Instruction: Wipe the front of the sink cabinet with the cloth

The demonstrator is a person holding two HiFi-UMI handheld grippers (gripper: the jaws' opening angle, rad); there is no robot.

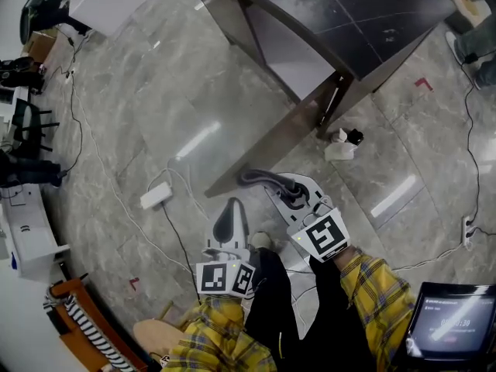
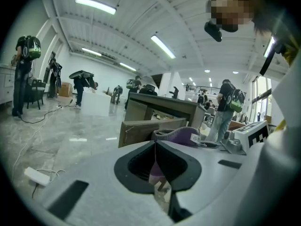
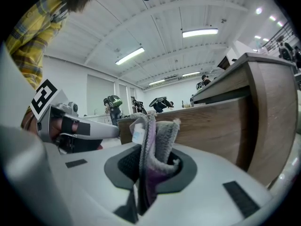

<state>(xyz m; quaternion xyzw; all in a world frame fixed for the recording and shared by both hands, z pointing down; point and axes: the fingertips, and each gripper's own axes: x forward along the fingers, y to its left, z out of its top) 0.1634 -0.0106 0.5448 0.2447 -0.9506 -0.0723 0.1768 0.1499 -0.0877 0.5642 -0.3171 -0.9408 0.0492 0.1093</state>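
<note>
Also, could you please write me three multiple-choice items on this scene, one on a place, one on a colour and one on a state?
1. Where is the cloth?
A) in the left hand-held gripper
B) in the right hand-held gripper
C) in neither

2. What colour are the person's sleeves?
A) yellow plaid
B) plain blue
C) plain red

3. How does the left hand-held gripper stand?
A) shut on the cloth
B) wide open
C) shut, with nothing in it

Answers:
1 B: the right gripper view shows the cloth clamped between its jaws.
2 A: both sleeves show yellow checks in the head view.
3 C: the left gripper view shows its jaws together with nothing between them.
</note>
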